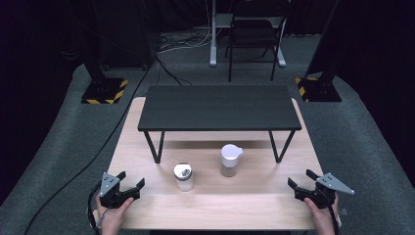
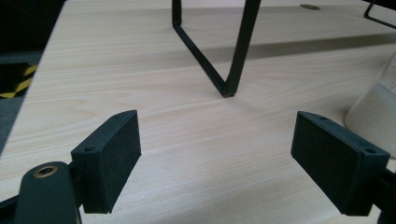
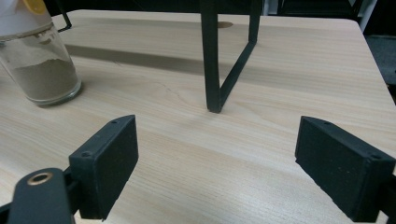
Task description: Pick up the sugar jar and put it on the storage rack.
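Two jars stand mid-table in front of the black shelf (image 1: 219, 107): a shaker jar (image 1: 184, 176) with a metal lid nearer your left gripper (image 1: 131, 185), and a white-lidded jar (image 1: 230, 159) of brown powder just to its right. Your left gripper view cuts one jar off at the right edge; your right gripper view crops the white lid, and the faint print on its glass is unreadable. Your right gripper (image 1: 299, 180) and left gripper both sit spread wide, holding nothing, well apart from the jars on the wooden table (image 1: 254, 200).
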`<state>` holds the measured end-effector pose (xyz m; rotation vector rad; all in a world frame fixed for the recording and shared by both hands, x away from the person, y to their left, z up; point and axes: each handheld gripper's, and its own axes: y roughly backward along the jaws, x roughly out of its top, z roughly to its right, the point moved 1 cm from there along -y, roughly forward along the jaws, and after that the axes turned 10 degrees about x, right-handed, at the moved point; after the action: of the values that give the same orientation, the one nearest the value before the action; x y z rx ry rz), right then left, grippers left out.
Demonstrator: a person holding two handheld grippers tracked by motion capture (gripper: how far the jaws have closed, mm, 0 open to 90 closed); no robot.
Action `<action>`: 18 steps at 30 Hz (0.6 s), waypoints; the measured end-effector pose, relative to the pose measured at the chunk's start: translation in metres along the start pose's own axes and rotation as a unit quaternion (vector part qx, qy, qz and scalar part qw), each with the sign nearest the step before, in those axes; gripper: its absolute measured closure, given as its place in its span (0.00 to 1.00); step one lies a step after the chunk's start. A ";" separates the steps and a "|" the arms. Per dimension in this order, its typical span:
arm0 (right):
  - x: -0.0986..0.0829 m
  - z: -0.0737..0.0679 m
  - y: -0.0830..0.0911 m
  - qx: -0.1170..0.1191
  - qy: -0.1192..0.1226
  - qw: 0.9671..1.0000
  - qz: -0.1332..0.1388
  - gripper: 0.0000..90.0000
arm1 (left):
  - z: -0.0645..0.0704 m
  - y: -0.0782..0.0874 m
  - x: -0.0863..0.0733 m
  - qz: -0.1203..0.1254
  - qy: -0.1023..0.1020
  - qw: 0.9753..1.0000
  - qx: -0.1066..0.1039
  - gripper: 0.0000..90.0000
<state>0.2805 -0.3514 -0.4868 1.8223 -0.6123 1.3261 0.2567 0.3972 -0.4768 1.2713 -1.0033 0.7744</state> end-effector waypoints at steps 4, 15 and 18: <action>0.000 0.002 0.000 0.000 -0.004 1.000 -0.003 0.14 | 0.000 -0.001 -0.001 0.000 0.000 1.000 -0.002 0.17; 0.002 0.000 -0.002 -0.001 0.000 1.000 -0.009 0.14 | -0.002 -0.004 0.001 -0.006 -0.003 1.000 -0.014 0.16; 0.002 0.000 -0.002 0.000 0.001 1.000 -0.010 0.14 | -0.002 -0.005 0.000 -0.004 -0.007 1.000 -0.020 0.14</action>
<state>0.2827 -0.3504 -0.4856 1.8230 -0.5919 1.3148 0.2614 0.3985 -0.4781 1.2463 -1.0193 0.7372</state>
